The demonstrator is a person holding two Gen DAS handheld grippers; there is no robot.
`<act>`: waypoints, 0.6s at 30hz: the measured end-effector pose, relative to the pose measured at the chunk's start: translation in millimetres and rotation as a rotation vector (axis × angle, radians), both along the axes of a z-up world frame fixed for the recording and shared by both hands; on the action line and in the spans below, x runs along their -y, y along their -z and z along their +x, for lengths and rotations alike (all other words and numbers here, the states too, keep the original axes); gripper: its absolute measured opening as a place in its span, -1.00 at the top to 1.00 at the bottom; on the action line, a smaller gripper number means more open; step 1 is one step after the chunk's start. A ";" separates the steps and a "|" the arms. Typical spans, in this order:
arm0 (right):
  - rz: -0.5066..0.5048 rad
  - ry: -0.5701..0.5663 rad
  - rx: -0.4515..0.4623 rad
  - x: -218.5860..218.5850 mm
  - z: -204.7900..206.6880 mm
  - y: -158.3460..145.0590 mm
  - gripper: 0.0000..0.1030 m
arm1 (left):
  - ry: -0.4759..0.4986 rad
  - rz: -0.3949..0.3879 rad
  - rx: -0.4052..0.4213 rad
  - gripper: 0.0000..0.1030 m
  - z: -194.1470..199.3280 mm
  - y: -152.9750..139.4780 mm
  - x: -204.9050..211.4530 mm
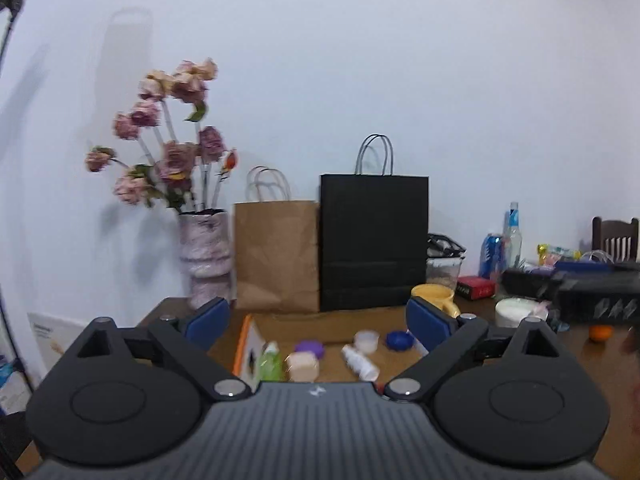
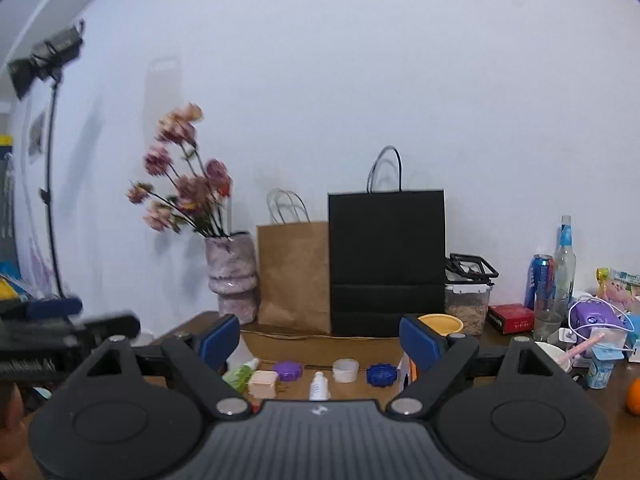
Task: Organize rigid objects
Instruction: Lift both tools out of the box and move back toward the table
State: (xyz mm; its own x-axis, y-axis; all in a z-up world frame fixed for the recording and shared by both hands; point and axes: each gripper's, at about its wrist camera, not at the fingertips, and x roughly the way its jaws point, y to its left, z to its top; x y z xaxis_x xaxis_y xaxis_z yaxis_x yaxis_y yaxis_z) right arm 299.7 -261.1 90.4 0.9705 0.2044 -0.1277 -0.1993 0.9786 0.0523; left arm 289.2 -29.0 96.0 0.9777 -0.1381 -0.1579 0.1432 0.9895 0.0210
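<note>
Small rigid items lie on a flat cardboard sheet (image 1: 320, 322) on the wooden table: a green bottle (image 1: 270, 362), a pink square box (image 1: 303, 366), a purple lid (image 1: 309, 347), a white bottle (image 1: 360, 362), a white cup (image 1: 367, 341) and a blue lid (image 1: 399, 339). The right wrist view shows the same green bottle (image 2: 242, 372), pink box (image 2: 263, 384), purple lid (image 2: 287, 371), white bottle (image 2: 319, 386), white cup (image 2: 345, 369) and blue lid (image 2: 382, 374). My left gripper (image 1: 318, 318) is open and empty above them. My right gripper (image 2: 320, 336) is open and empty.
At the back stand a vase of dried flowers (image 1: 206, 256), a brown paper bag (image 1: 276, 254) and a black paper bag (image 1: 374, 242). A yellow mug (image 1: 434, 296), a food container (image 2: 467, 300), a can (image 2: 541, 280), a glass bottle (image 2: 562, 276) and an orange (image 2: 633, 396) crowd the right.
</note>
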 end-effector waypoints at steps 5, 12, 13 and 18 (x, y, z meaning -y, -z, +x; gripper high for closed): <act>-0.008 0.002 0.054 8.6 -73.7 19.4 -0.69 | -0.031 -0.055 -0.007 -0.99 -59.2 23.2 -23.3; 0.015 0.005 0.045 10.3 -172.6 62.0 -0.72 | -0.131 -0.090 0.022 -1.00 -155.3 56.3 -48.6; 0.022 0.001 0.030 9.2 -183.1 68.4 -0.73 | -0.128 -0.092 0.023 -1.00 -169.1 60.1 -50.1; 0.047 -0.042 -0.079 3.8 -220.1 99.7 -0.86 | -0.079 -0.056 -0.011 -1.00 -214.4 75.8 -57.0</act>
State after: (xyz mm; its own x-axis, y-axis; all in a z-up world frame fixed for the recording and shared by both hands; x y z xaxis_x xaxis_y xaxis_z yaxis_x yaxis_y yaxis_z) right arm 79.7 -264.9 -9.3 0.9482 0.2528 -0.1923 -0.2339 0.9654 0.1153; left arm 74.8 28.1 20.2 0.9842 -0.0692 -0.1629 0.0642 0.9973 -0.0355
